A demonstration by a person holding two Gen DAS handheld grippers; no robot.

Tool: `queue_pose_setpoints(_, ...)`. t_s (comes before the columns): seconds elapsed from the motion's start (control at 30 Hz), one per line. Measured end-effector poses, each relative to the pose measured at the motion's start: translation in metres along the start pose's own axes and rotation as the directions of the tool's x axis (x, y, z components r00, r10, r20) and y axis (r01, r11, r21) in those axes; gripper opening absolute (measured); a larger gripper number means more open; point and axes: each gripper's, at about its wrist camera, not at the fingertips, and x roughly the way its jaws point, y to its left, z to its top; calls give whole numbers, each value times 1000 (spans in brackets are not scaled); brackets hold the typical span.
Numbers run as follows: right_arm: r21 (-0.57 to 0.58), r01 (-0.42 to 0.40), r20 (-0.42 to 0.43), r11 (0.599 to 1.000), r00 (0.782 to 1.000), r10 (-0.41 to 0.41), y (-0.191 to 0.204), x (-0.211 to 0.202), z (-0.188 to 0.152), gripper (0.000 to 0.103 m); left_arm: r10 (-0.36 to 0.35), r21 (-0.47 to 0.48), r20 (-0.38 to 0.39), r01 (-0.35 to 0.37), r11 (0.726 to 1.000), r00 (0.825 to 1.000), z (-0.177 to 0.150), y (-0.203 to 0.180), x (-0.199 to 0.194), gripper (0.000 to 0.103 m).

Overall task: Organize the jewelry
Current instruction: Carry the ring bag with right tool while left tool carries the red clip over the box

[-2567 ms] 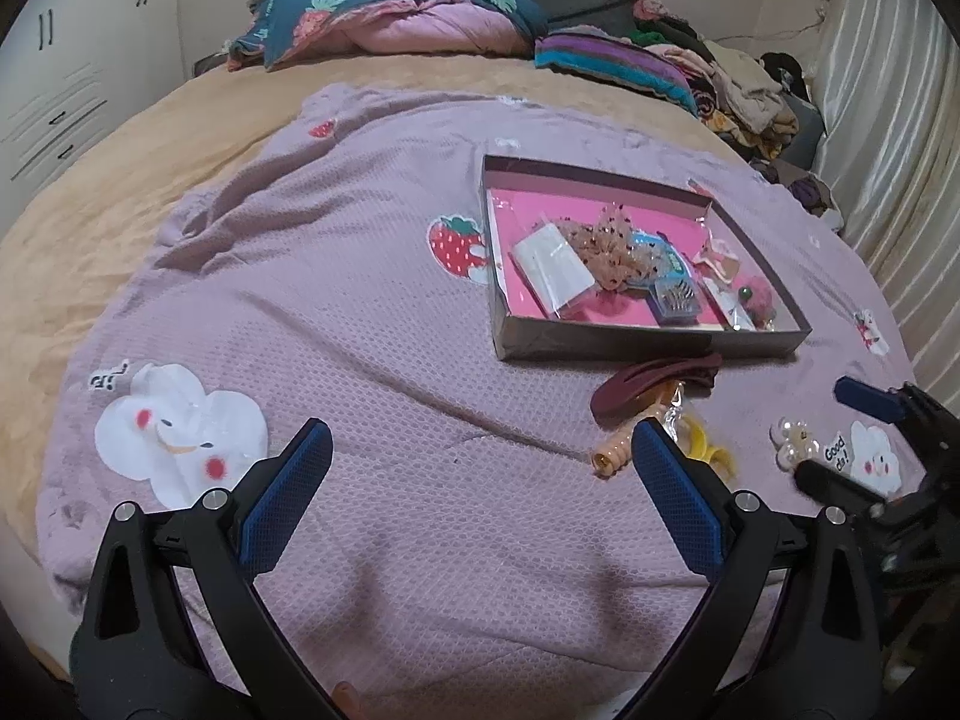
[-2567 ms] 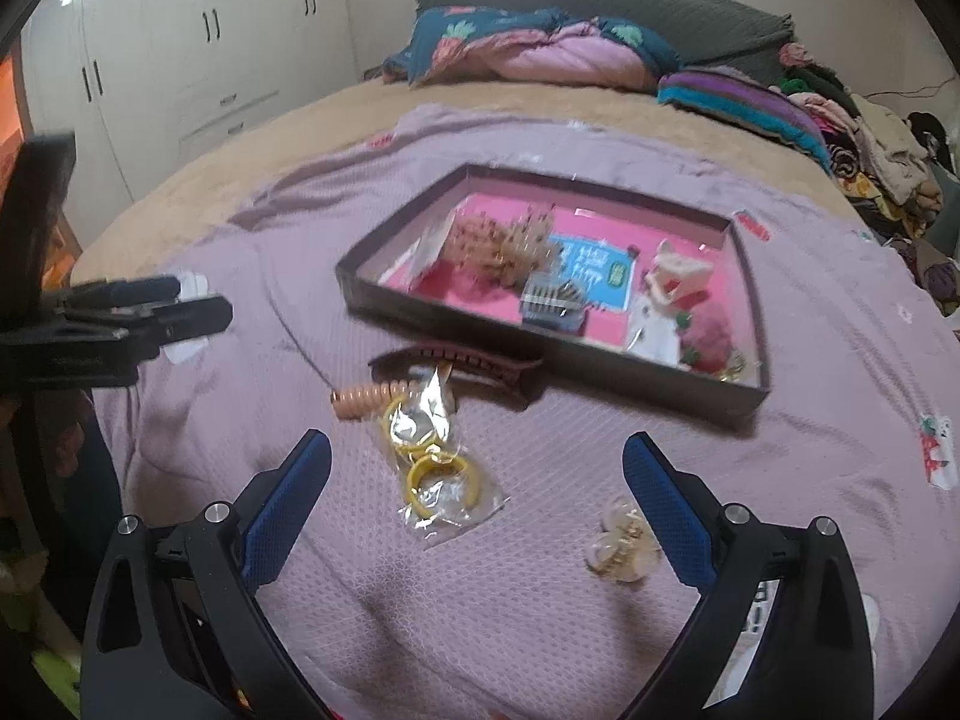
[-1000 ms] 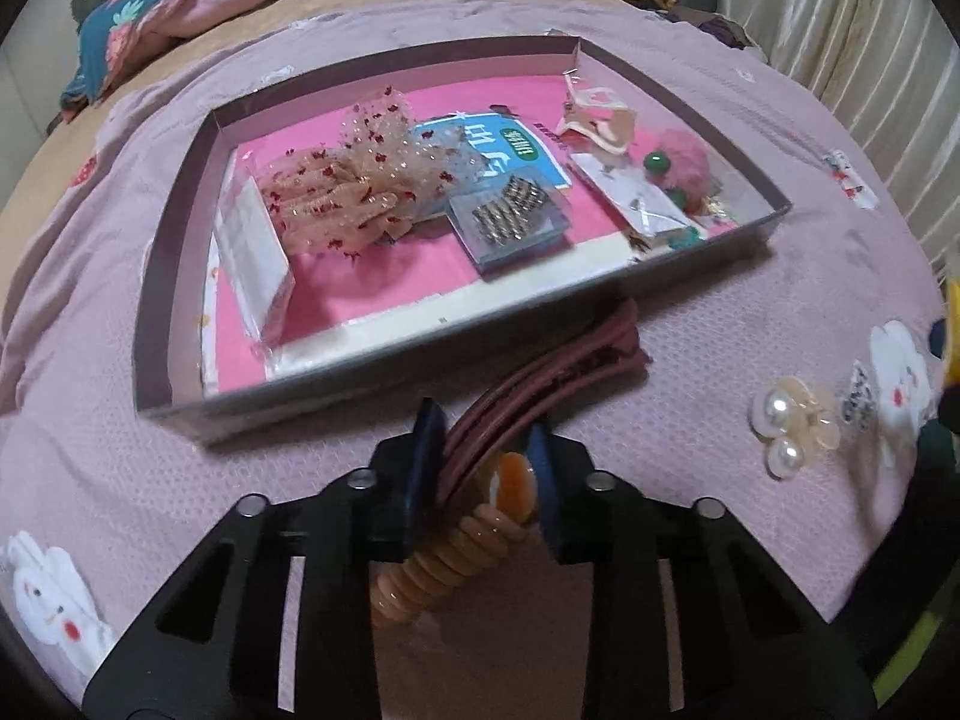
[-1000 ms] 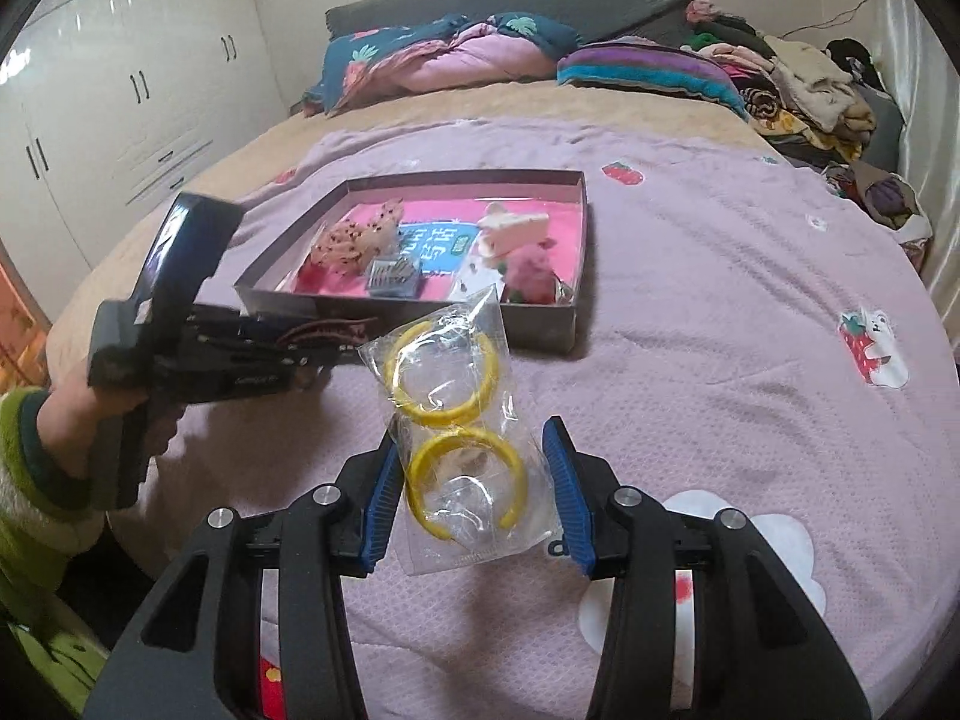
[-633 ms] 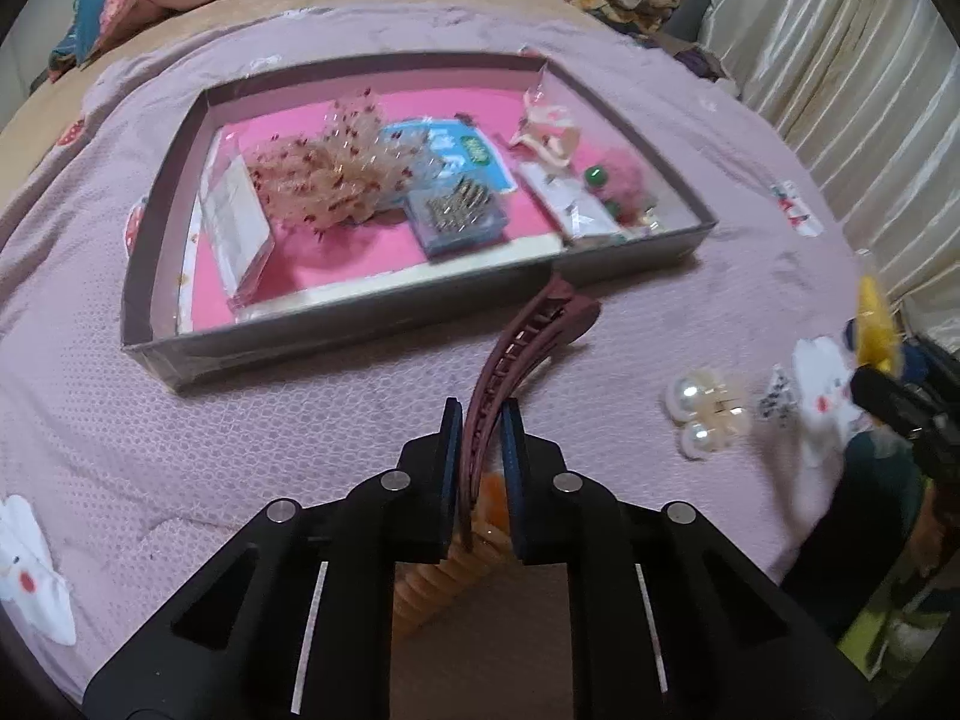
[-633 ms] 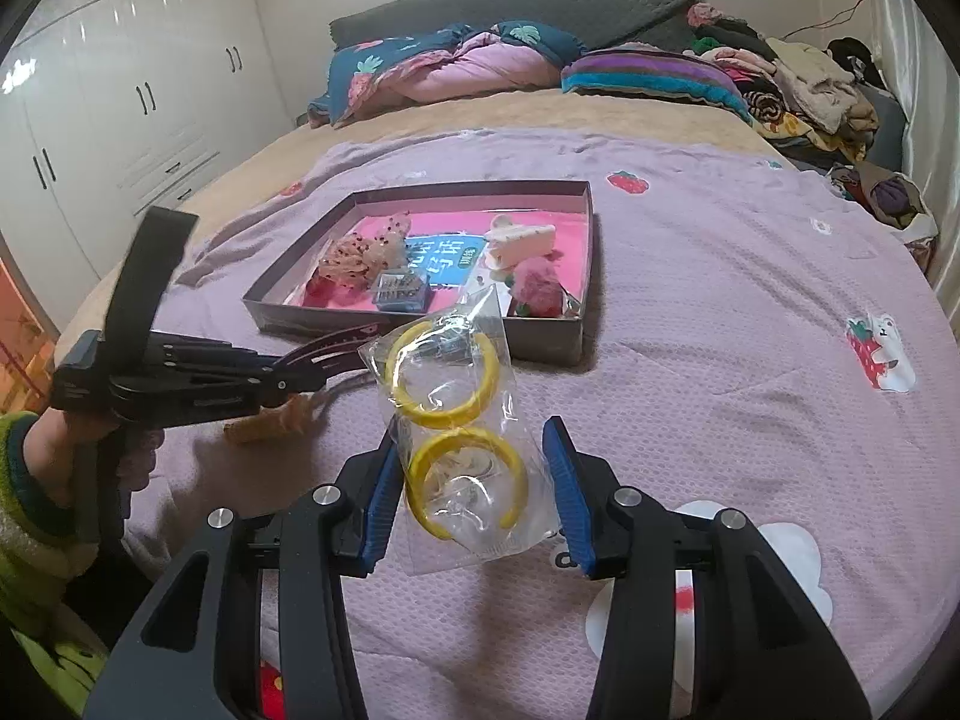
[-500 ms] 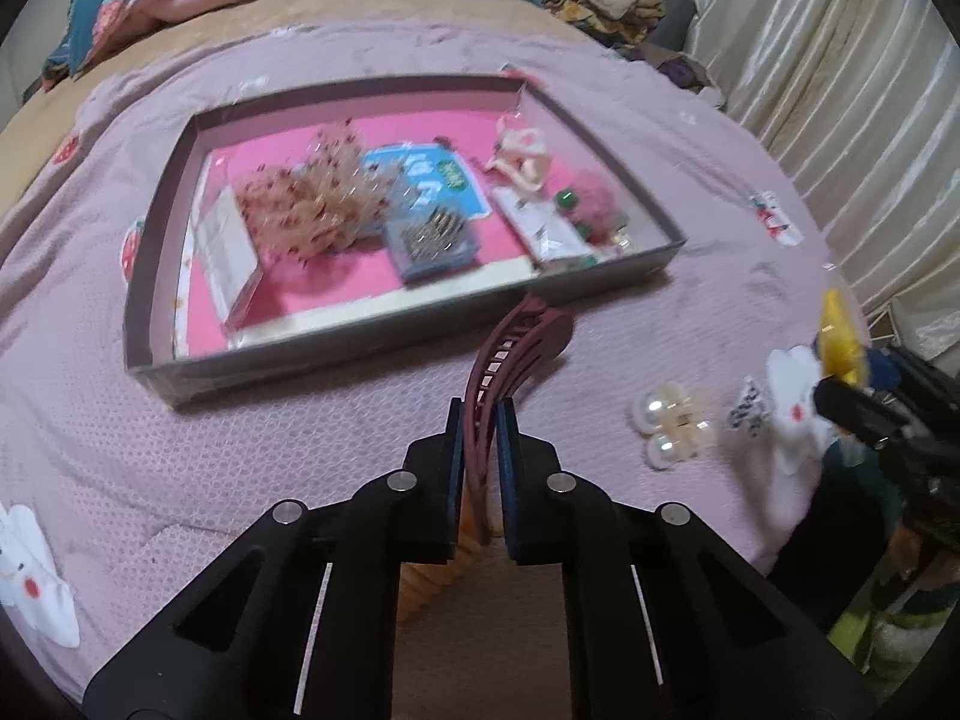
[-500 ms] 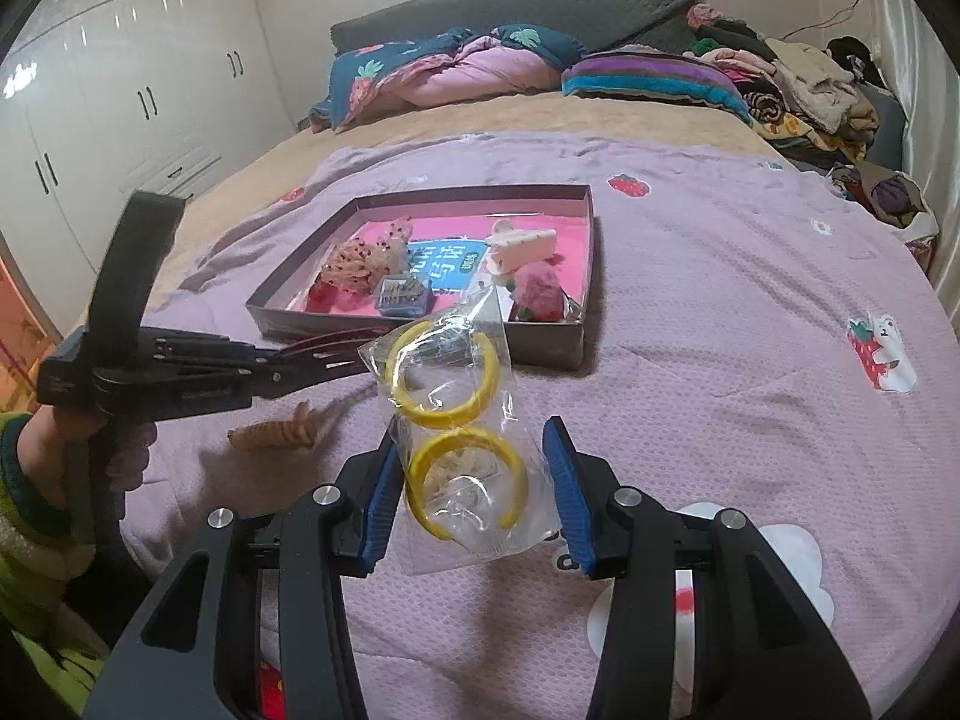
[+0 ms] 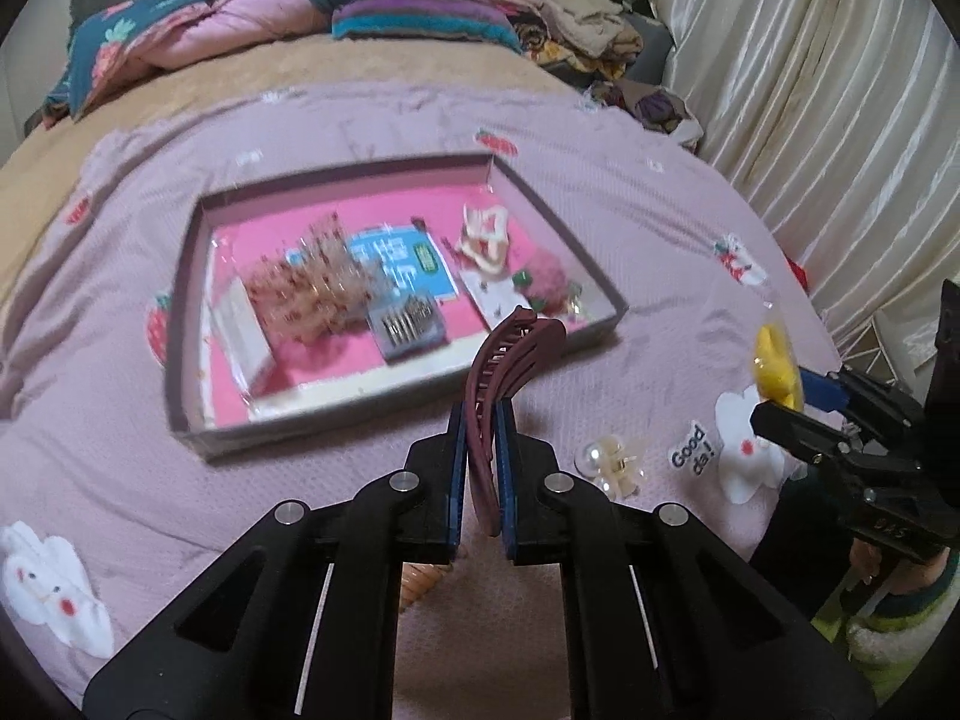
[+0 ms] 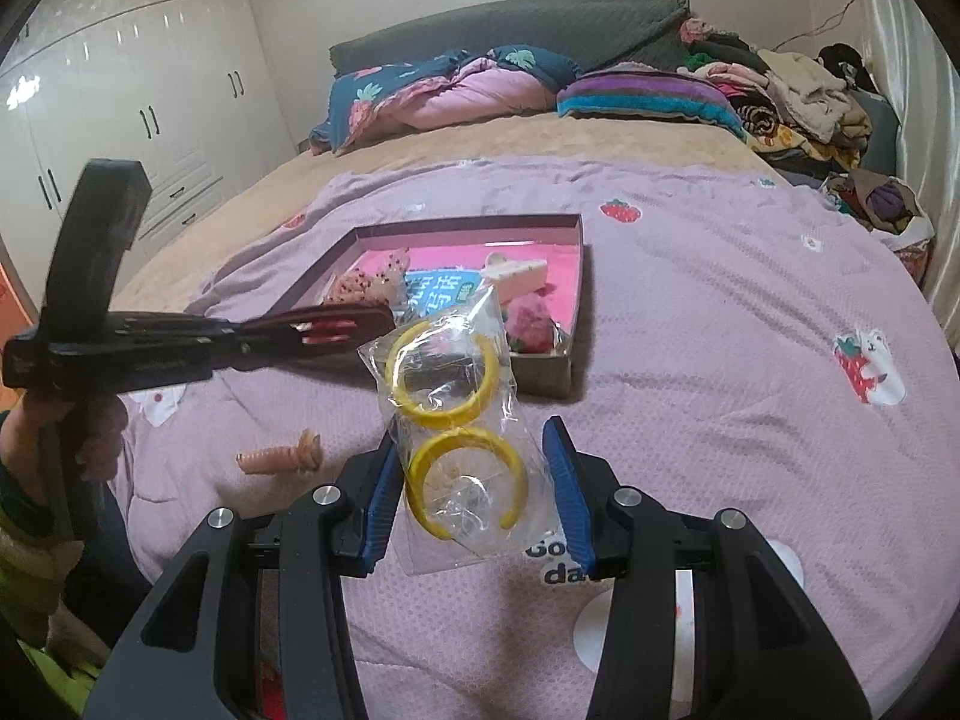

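Bedroom in a home. Large bed (image 10: pixel 690 276) with grey padded headboard (image 10: pixel 510 30); lilac blanket (image 10: pixel 720 360) printed with strawberries over a tan cover. Rumpled floral quilt (image 10: pixel 444 90) and striped folded blanket (image 10: pixel 648 96) along the head edge. Heap of clothes (image 10: pixel 804 96) at the far right corner. White wardrobe (image 10: pixel 120 90) on the left; pale curtains (image 9: pixel 810 90) on the right.

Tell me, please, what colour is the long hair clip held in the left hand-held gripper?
The hair clip is dark maroon, a deep reddish brown; it shows best in the left wrist view.
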Motion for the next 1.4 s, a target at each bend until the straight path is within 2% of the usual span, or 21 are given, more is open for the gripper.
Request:
queue_pose_setpoints(0.4,-50,-15,70,999,997,19,13,-5,46,44,70,-55,93,-65,996,993,32,37,-40,3)
queue_pose_setpoints(0.77,-88,-44,126,995,990,55,27,8,98,44,118,-118,140,-102,988,983,51,66,-56,3)
queue_pose_setpoints(1.13,-90,-75,175,993,980,89,26,34,147,44,152,-172,141,-127,977,978,68,88,-45,3)
queue_pose_setpoints(1.4,-88,-78,158,993,983,91,19,63,165,44,150,-180,113,-129,975,982,77,94,-23,3)
